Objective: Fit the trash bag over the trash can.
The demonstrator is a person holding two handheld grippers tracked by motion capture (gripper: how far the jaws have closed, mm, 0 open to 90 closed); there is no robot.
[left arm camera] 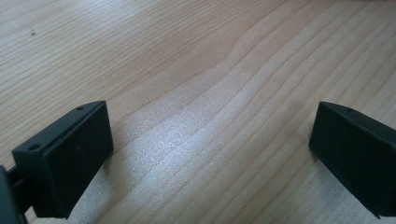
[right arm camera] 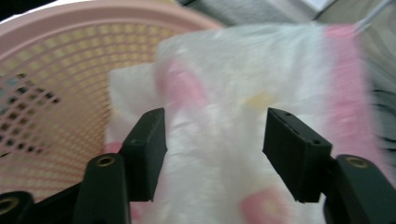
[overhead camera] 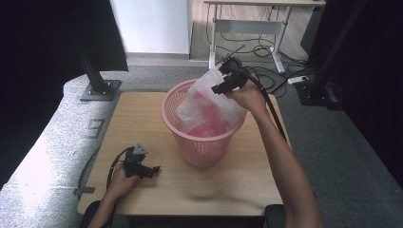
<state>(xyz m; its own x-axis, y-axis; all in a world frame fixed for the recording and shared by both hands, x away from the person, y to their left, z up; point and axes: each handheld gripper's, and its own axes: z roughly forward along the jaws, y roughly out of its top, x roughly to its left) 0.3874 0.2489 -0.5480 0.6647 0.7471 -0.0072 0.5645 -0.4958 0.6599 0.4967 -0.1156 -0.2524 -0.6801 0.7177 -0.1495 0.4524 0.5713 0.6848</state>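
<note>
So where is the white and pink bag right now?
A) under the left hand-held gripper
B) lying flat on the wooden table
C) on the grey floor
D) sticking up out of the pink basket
D: the white and pink bag stands in the pink basket, its top rising above the rim beside the right hand-held gripper.

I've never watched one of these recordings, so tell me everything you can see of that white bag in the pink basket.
The bag looks like thin, translucent white plastic with pink patches showing on or through it. It stands crumpled in the pink mesh basket, its top rising above the rim on the far right side. The right hand-held gripper is at its upper edge; in that gripper's view the jaws stand apart with the film between them, not pinching it.
</note>
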